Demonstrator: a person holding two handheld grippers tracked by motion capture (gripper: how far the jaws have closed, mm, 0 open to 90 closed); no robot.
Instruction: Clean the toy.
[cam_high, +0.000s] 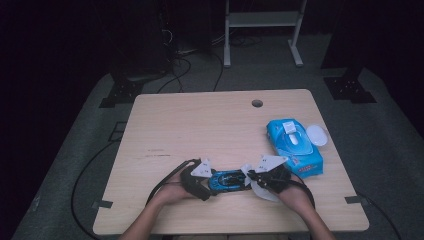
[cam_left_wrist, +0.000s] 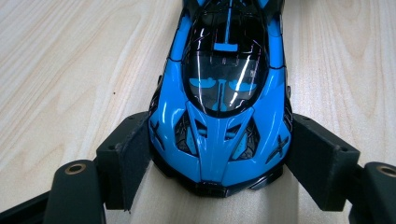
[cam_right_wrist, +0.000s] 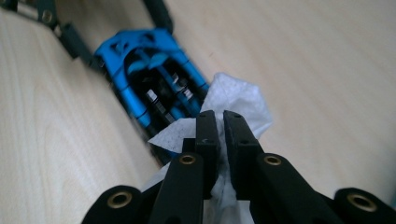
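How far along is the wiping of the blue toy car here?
Done: the wet wipe is out of the wipes pack, pinched by the right gripper. In hand: the left gripper clamps the blue toy car; wipe touches its far end. Left: wiping the car's body.

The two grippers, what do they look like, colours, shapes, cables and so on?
The left gripper and the right gripper are both black, each topped by a grey three-cornered plate with small dark marks. A black cable trails from each toward the table's near edge. Up close, the jaws are blocky matte-black fingers with flat pads, hinged on brass-coloured rivets. The forearms are bare, no sleeves in view.
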